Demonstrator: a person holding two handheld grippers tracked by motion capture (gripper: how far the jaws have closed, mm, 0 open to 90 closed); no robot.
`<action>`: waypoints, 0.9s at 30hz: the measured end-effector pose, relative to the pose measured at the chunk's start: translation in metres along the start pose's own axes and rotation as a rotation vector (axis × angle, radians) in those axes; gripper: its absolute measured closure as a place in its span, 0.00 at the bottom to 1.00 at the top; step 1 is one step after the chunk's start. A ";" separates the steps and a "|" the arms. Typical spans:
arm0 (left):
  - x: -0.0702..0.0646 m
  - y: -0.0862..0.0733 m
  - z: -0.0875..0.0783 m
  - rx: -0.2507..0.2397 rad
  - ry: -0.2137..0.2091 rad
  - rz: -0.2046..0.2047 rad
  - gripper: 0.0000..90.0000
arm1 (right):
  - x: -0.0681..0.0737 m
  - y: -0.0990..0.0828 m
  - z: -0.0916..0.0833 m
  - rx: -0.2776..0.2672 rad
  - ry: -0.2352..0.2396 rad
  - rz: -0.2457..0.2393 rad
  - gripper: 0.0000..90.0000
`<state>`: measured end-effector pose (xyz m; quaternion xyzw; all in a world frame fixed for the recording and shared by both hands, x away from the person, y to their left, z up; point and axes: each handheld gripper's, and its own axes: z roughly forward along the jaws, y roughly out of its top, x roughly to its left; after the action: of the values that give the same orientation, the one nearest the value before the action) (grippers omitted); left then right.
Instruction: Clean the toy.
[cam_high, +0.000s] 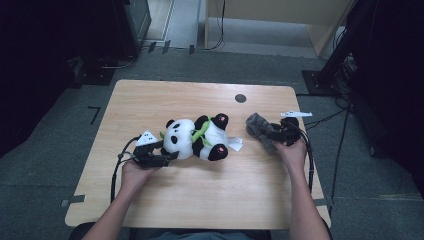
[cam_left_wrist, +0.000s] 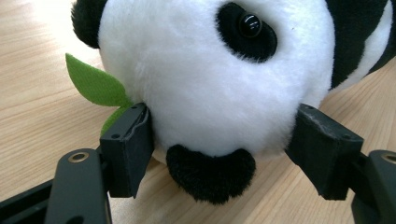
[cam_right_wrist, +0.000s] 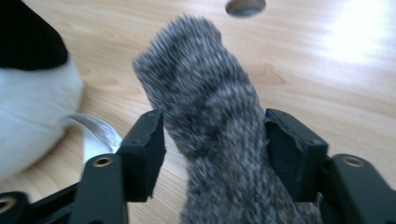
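Note:
A black and white plush panda (cam_high: 197, 137) with a green leaf collar lies on its side in the middle of the wooden table (cam_high: 200, 200). My left gripper (cam_high: 172, 154) reaches in from the left. In the left gripper view its jaws straddle the panda's head (cam_left_wrist: 210, 84), with both pads against the fur at the cheeks. A grey knitted sock (cam_high: 257, 125) lies to the panda's right. My right gripper (cam_high: 267, 135) sits over it. In the right gripper view the sock (cam_right_wrist: 205, 93) runs between the spread jaws of that gripper (cam_right_wrist: 215, 135), uncompressed, with a sliver of room at the left pad.
A white tag (cam_high: 236, 144) lies by the panda's foot, between the panda and the sock. A dark round hole (cam_high: 240, 98) sits in the tabletop near the far edge. Black equipment stands on the floor at the far left and right.

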<state>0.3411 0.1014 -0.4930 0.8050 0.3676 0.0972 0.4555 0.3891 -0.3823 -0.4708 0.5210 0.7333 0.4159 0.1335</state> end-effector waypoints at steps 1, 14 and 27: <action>0.000 0.000 0.000 0.000 -0.002 0.000 0.28 | 0.002 0.001 -0.002 -0.013 0.001 -0.002 0.38; -0.001 0.004 0.000 0.016 -0.013 -0.010 0.20 | 0.021 0.001 -0.013 -0.050 0.056 0.014 0.26; 0.000 0.008 -0.002 0.011 -0.028 -0.006 0.15 | 0.058 -0.001 -0.019 -0.062 0.091 -0.058 0.26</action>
<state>0.3438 0.0997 -0.4857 0.8076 0.3640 0.0824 0.4566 0.3522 -0.3407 -0.4464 0.4759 0.7401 0.4576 0.1280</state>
